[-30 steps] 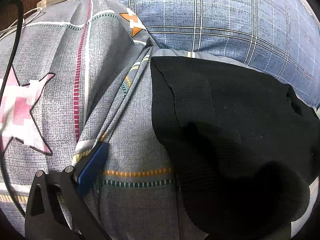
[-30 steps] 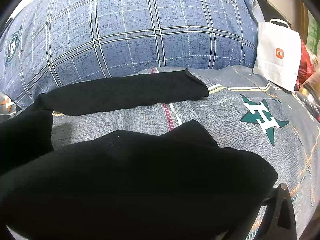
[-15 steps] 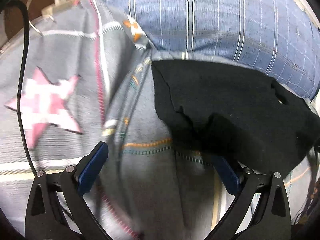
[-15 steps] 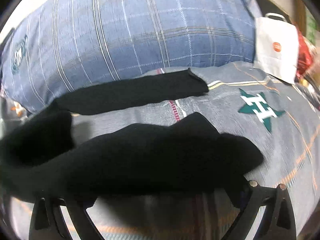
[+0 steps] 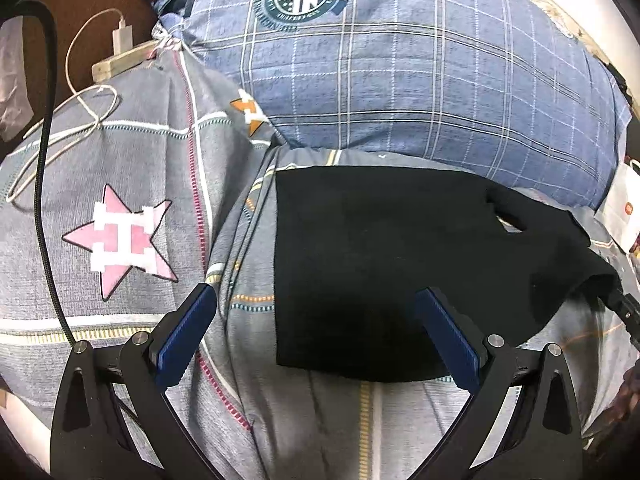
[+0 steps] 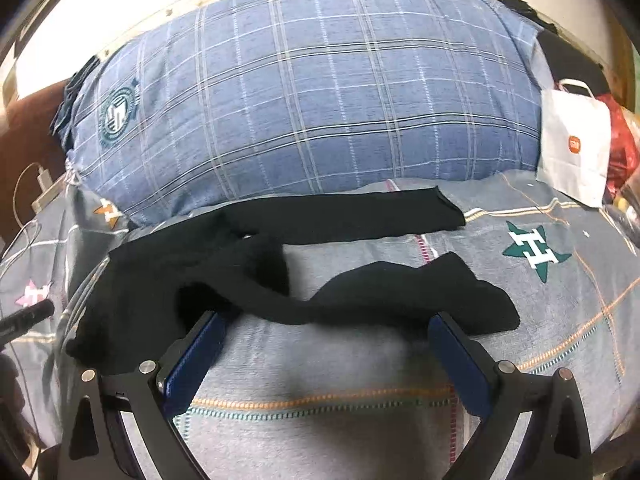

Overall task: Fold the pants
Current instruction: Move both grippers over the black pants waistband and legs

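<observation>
Right wrist view: black knit pants [image 6: 224, 264] lie below the blue plaid pillow [image 6: 304, 96]; right gripper [image 6: 326, 332] and left gripper [image 5: 316, 312] both gape, empty.

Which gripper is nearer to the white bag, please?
Right. The right gripper faces the bed's bag side; the left gripper works at the pants' opposite end.
</observation>
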### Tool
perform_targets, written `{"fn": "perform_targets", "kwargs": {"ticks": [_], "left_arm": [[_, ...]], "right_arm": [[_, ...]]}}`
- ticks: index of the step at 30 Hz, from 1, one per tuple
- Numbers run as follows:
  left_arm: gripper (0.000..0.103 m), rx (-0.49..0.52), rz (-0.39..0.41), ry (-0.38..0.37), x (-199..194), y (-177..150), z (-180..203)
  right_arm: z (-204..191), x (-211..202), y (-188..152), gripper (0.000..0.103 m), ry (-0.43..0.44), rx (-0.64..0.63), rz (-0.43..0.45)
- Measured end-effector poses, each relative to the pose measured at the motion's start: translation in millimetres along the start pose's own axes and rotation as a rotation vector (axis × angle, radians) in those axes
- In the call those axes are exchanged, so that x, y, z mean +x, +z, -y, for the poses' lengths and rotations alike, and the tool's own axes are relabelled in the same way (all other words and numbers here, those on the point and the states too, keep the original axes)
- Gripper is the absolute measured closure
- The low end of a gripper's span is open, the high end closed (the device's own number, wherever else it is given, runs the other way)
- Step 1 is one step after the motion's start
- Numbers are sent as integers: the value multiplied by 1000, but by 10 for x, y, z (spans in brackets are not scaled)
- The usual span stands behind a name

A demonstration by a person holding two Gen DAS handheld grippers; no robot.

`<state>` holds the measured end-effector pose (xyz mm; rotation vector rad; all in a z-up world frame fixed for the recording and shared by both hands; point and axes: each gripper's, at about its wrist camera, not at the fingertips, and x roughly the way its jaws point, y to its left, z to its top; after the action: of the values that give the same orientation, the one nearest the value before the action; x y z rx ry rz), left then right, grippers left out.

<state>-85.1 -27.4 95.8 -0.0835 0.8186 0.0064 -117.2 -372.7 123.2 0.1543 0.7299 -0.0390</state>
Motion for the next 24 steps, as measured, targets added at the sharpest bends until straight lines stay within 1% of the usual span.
{"fn": "perform_targets", "kwargs": {"ticks": [1,3,4,8,24], "left_arm": [[1,6,1,-3,-12,8,28],[1,15,1,-5,-9,23,75],[1,19,0,-6,-11,26,100],[1,27,-5,-9,-3,34,158],[1,37,-19,-10,45,11,258]], "right_arm": [[-4,-40,-42,1,18,17,22],[-47,-42,-72,1,18,10,58],[-57,-46,-47,1,24,7,61],[-66,-70,-121,1,48,15,110],[-221,-122,-123,1,56,2,59]]}}
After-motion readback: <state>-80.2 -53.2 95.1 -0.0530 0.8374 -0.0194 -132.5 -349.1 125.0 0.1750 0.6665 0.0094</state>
